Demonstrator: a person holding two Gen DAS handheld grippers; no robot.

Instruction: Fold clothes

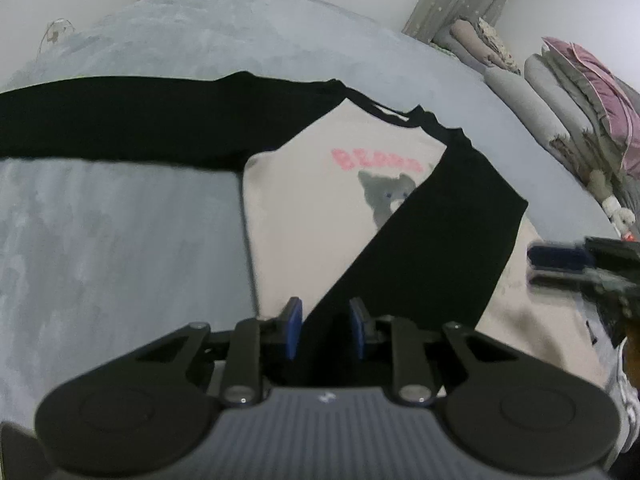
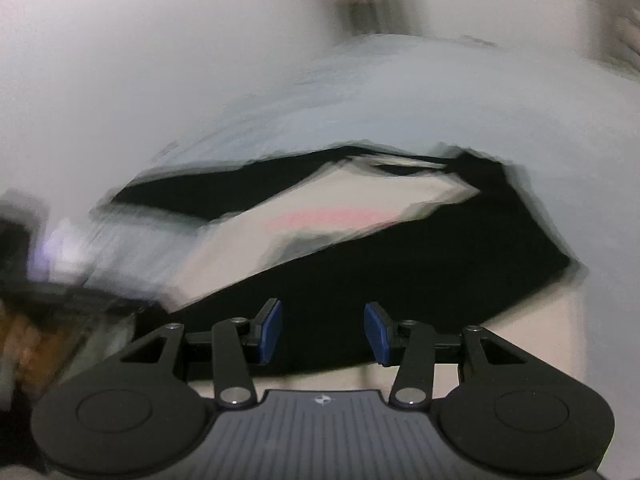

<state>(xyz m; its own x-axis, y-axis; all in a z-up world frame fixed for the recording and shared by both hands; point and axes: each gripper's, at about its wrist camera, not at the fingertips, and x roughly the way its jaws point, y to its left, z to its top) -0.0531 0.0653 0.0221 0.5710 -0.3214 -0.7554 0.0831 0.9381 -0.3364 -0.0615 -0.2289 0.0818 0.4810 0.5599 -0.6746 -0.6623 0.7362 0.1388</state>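
A beige shirt [image 1: 312, 208] with black sleeves and a pink-lettered animal print [image 1: 380, 164] lies flat on the grey-blue bed cover [image 1: 120, 240]. One black sleeve [image 1: 120, 120] stretches out to the left. The other sleeve [image 1: 420, 248] is folded diagonally across the body, and its end runs down between the fingers of my left gripper [image 1: 326, 326]. The blue pads stand a little apart and do not press on it. My right gripper [image 2: 323, 334] is open over the folded sleeve [image 2: 400, 280] with nothing between its pads; that view is motion-blurred. It also shows at the right edge of the left wrist view [image 1: 538, 266].
Rolled and stacked bedding and a pink pillow [image 1: 580, 92] are piled at the bed's far right, with a small soft toy [image 1: 620, 212] below them. A curtain [image 1: 460, 0] hangs behind. The bed cover reaches wide to the left and beyond the shirt.
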